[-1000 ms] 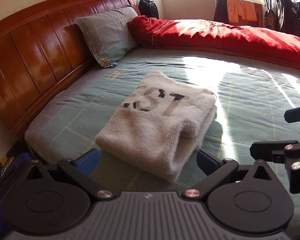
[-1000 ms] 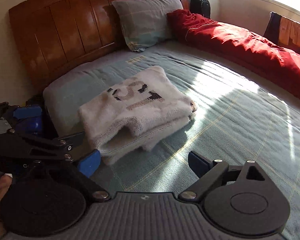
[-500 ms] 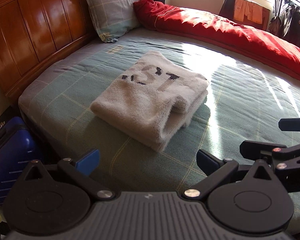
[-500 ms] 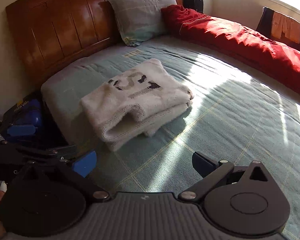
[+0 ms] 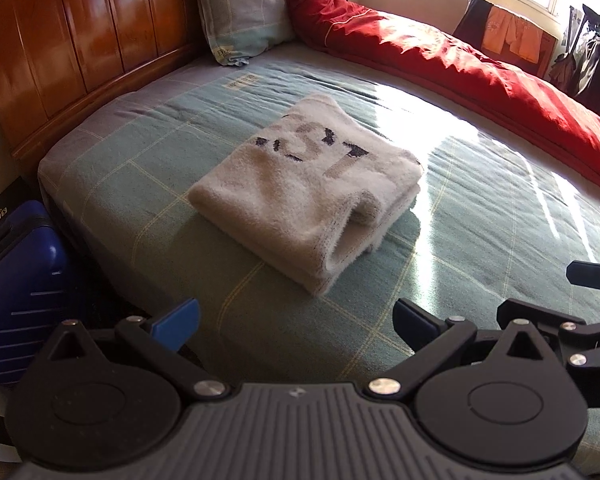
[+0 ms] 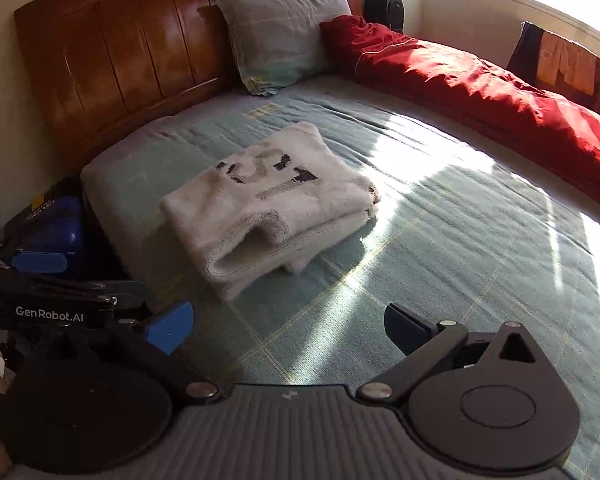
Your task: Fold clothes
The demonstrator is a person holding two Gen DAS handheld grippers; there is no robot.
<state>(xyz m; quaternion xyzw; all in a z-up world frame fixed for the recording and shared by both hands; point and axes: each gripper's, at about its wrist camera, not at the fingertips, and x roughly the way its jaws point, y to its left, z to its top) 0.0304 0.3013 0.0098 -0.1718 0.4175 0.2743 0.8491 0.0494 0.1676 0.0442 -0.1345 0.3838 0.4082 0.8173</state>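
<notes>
A fluffy white sweater with dark lettering lies folded into a compact rectangle on the green checked bed sheet. The right wrist view shows the same sweater with its open hem facing me. My left gripper hangs open near the bed's front edge, well short of the sweater, with nothing between its blue fingers. My right gripper is open too and empty, also back from the sweater. The left gripper's body appears at the left of the right wrist view.
A wooden headboard and a grey-green pillow stand at the bed's far left. A red duvet runs along the far side. A blue suitcase stands beside the bed. Clothes hang under the window.
Both grippers have pulled back and risen away from the folded sweater, which now looks smaller and farther. The sweater has not moved. Both stay open.
</notes>
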